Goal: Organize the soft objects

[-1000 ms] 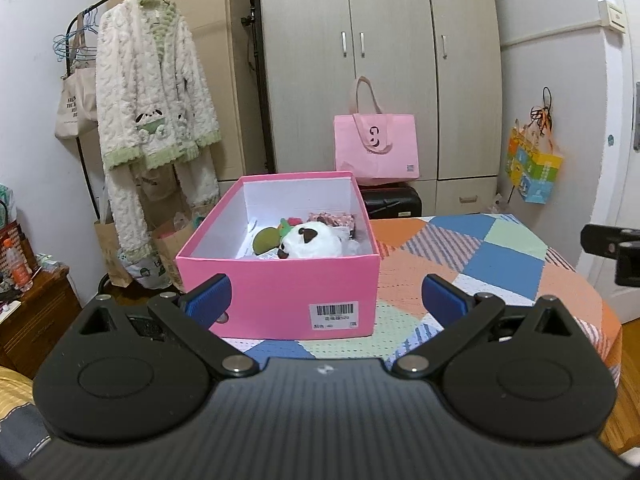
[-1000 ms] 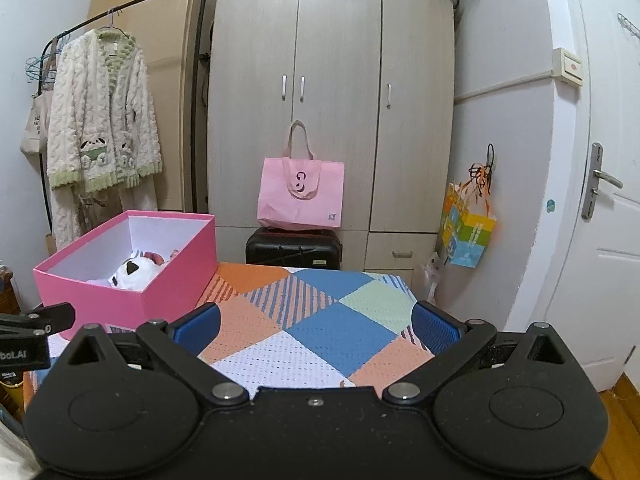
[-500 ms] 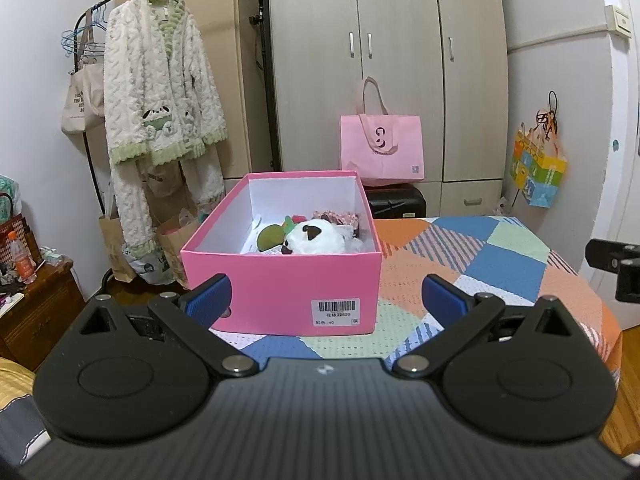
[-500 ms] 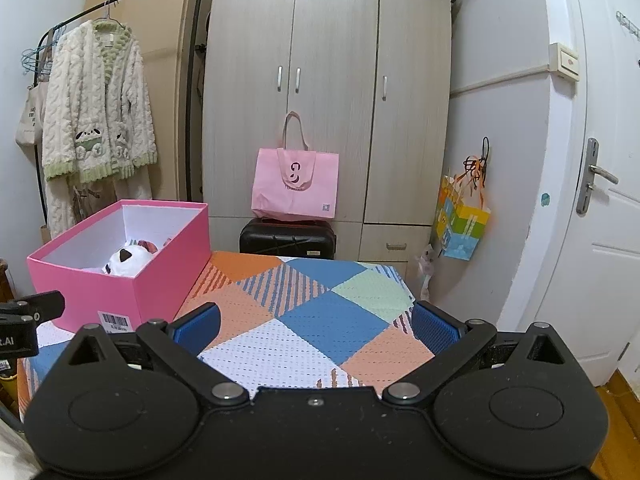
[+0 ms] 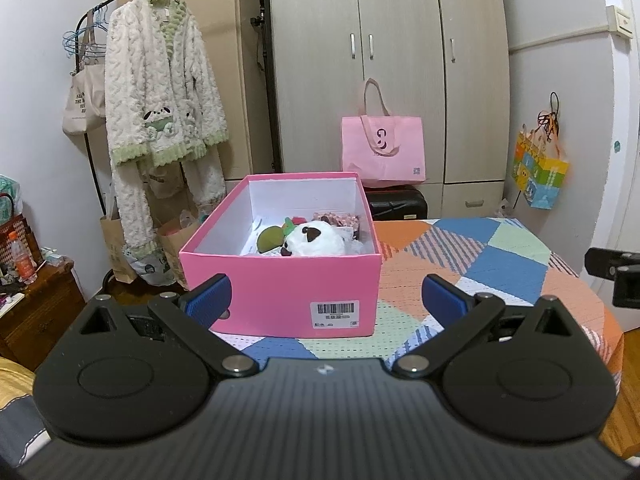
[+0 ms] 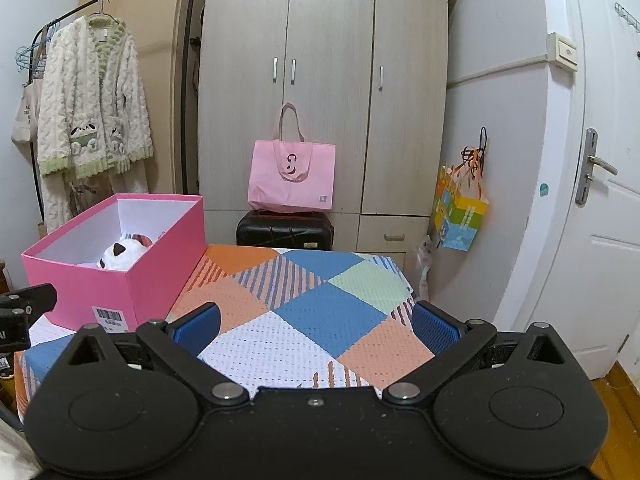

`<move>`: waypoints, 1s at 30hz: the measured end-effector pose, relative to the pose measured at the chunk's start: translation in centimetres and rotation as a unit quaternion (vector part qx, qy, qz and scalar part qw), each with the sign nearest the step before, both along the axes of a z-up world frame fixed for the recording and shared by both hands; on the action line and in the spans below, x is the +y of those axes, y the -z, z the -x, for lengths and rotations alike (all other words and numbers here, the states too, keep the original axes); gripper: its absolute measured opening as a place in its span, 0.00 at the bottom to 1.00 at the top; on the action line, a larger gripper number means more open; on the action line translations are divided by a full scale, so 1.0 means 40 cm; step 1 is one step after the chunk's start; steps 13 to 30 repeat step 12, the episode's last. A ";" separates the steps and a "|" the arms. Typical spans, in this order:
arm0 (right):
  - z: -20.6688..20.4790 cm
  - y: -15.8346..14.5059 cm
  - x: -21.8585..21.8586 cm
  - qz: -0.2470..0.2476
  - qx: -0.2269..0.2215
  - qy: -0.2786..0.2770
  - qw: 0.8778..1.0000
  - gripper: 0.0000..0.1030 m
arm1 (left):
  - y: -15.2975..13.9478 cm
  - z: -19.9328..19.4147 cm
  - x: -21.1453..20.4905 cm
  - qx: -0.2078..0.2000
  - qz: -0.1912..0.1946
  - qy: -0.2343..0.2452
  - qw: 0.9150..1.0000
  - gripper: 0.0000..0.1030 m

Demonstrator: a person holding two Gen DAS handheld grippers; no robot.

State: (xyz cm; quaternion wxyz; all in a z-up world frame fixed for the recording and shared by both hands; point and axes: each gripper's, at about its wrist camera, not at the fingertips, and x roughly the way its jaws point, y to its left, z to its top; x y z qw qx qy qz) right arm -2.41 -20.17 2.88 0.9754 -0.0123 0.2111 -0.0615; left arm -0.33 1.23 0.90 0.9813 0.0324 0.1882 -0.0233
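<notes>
A pink box (image 5: 280, 280) stands on the patchwork-covered table (image 5: 500, 264). Inside it lie a white panda plush (image 5: 316, 240), a green soft toy (image 5: 269, 237) and a pink patterned item (image 5: 340, 219). My left gripper (image 5: 326, 300) is open and empty, held in front of the box's near wall. In the right wrist view the box (image 6: 132, 276) is at the left with the plush (image 6: 120, 254) showing; my right gripper (image 6: 316, 328) is open and empty above the table's cloth (image 6: 320, 304).
A wardrobe (image 6: 324, 92) stands behind the table with a pink tote bag (image 6: 292, 176) on a black suitcase (image 6: 284, 232). A fluffy robe (image 5: 160, 92) hangs on a rack at left. A door (image 6: 600, 200) is at right.
Both grippers have risen slightly and drawn back a little; the box sits lower in both views. Nothing was grasped or released.
</notes>
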 end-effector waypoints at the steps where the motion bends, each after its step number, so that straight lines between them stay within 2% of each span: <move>1: -0.001 0.001 0.001 0.000 0.001 0.000 1.000 1.00 | 0.000 -0.001 -0.001 0.001 0.000 0.001 1.000 1.00; 30: -0.008 0.004 0.000 0.000 0.003 -0.004 1.000 1.00 | 0.001 0.002 -0.002 -0.002 0.002 0.001 1.000 1.00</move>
